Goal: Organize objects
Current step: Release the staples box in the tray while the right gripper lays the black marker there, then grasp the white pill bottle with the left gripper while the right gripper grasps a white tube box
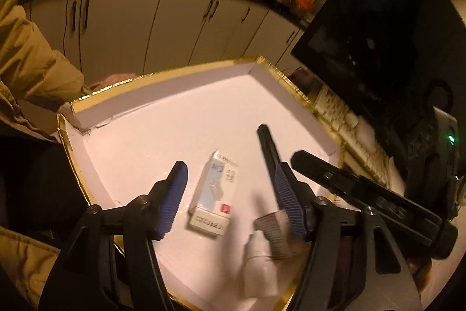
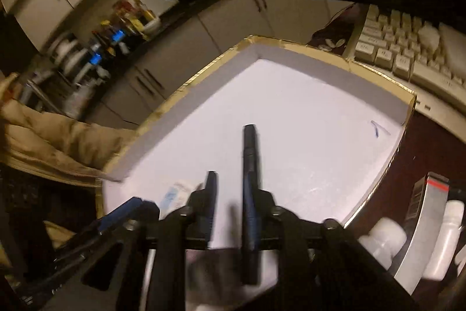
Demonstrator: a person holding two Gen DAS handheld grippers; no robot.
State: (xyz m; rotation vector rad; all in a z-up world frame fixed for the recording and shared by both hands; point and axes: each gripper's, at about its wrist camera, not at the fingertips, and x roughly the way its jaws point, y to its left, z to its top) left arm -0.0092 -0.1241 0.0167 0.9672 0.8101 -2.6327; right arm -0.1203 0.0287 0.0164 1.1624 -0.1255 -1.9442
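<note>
A shallow white tray with a gold rim (image 1: 174, 72) (image 2: 291, 44) lies below both grippers. On its floor rests a small white box (image 1: 214, 191) (image 2: 177, 191), between the wide-apart blue pads of my left gripper (image 1: 230, 166), which touch nothing. A black pen (image 1: 268, 147) (image 2: 250, 165) lies along the inner side of the right finger of my right gripper (image 2: 230, 175). A clear gap separates the pen from the other finger. A blurred white bottle with a brownish ribbed top (image 1: 259, 261) sits near the tray's front edge.
A beige keyboard (image 2: 407, 54) (image 1: 335, 107) and a dark monitor (image 1: 378, 34) stand right of the tray. White bottles (image 2: 384, 238) and a silver-black box (image 2: 422, 212) are at lower right. A person's tan sleeve (image 1: 23, 48) is on the left, with kitchen cabinets behind.
</note>
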